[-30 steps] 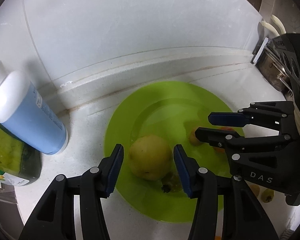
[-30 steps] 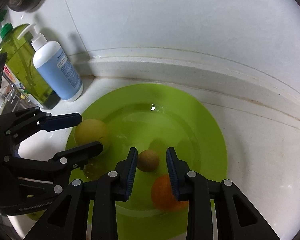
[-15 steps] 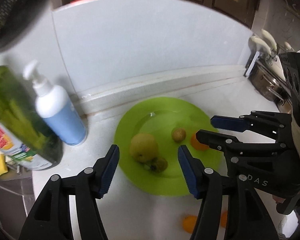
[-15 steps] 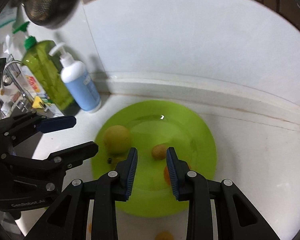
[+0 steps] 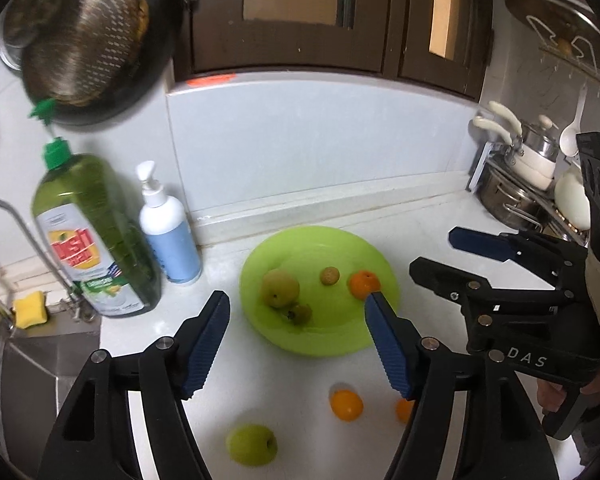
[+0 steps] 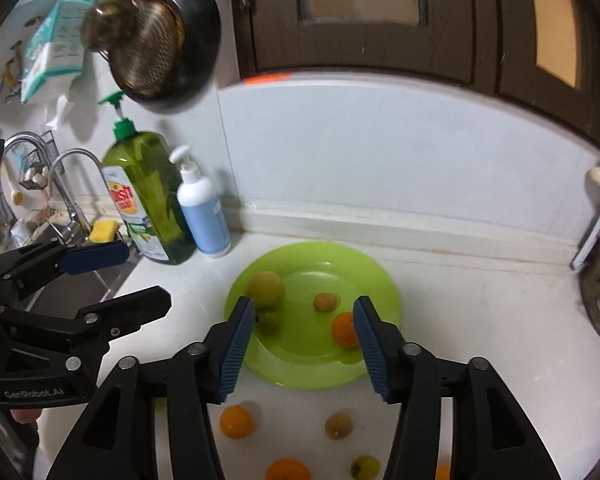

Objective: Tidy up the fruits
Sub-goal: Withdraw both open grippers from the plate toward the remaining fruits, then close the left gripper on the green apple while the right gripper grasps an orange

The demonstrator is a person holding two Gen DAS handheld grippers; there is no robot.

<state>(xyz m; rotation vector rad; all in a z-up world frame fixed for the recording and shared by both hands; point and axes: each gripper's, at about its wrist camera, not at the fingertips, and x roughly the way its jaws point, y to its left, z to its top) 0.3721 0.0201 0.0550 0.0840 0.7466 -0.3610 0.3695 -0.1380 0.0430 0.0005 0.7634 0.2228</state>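
A lime green plate (image 5: 332, 240) (image 6: 380, 276) on the white counter holds a yellow-green pear (image 5: 279, 289) (image 6: 265, 289), a small dark green fruit (image 5: 299, 314) (image 6: 269, 320), a small brown fruit (image 5: 329, 276) (image 6: 325, 302) and an orange (image 5: 364, 283) (image 6: 343, 330). Loose on the counter in front lie a green apple (image 5: 252, 444), oranges (image 5: 346, 405) (image 6: 236, 421) (image 6: 288, 470) and small fruits (image 6: 339, 425) (image 6: 365, 466). My left gripper (image 5: 296, 344) and right gripper (image 6: 304, 348) are open and empty, raised above the plate's near side.
A green dish soap bottle (image 5: 96, 236) (image 6: 152, 196) and a blue pump bottle (image 5: 170, 236) (image 6: 204, 216) stand left of the plate by the sink (image 5: 40, 352). Pots (image 5: 520, 184) sit at the right. A strainer (image 5: 88, 36) hangs on the wall.
Both grippers have pulled up and back from the plate and opened wider. The pear and the small brown fruit stay on the plate. The loose fruits in front came into view.
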